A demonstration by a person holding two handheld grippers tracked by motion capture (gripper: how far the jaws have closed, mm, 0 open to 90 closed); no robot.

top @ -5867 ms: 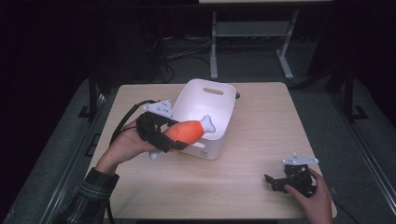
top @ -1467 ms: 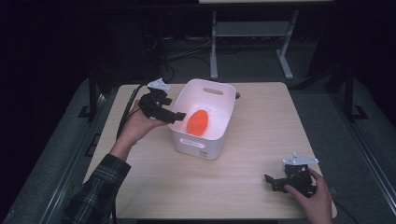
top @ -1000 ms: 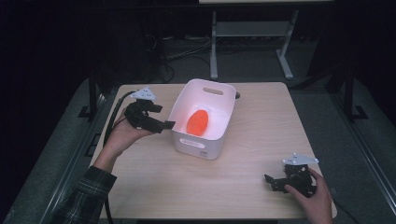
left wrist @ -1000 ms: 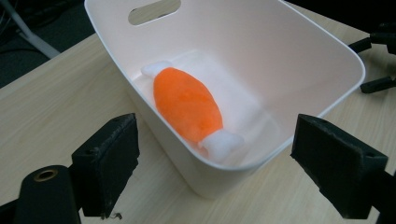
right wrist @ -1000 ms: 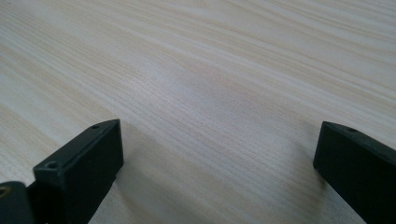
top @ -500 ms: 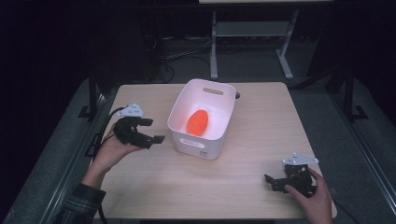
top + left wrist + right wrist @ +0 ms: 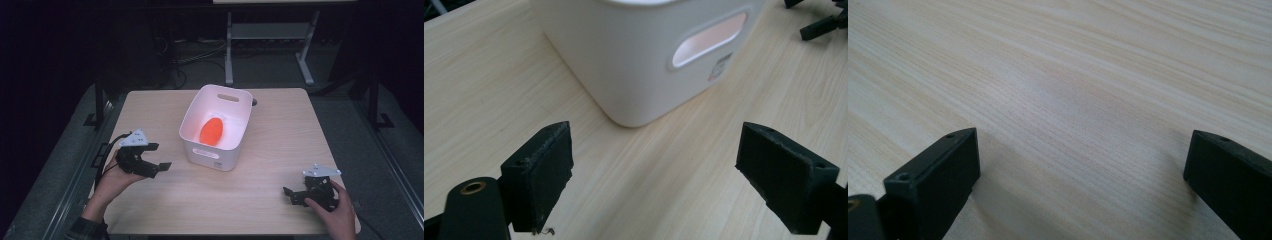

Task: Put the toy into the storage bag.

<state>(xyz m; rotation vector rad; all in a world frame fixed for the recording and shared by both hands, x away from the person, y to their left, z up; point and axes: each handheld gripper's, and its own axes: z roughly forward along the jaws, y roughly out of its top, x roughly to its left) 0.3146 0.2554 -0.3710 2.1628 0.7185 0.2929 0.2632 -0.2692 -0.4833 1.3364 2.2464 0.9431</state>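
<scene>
A white plastic bin (image 7: pixel 215 152) stands at the middle of the wooden table, and an orange toy (image 7: pixel 211 131) lies inside it. My left gripper (image 7: pixel 159 156) is held low over the table to the left of the bin, open and empty. The left gripper view looks at the bin's near wall (image 7: pixel 644 55) with its handle slot, between my wide-apart jaws (image 7: pixel 655 172). My right gripper (image 7: pixel 291 194) rests near the front right corner of the table, open, with bare wood between its jaws (image 7: pixel 1080 172).
The table (image 7: pixel 280 135) has bare wood around the bin on all sides. A metal stand (image 7: pixel 230 47) and cables lie on the dark floor beyond the far edge. My left gripper's cable (image 7: pixel 104 155) trails off the table's left edge.
My left gripper let go of the orange toy in the bin, then drew back toward the front left of the table. The right gripper has stayed still.
</scene>
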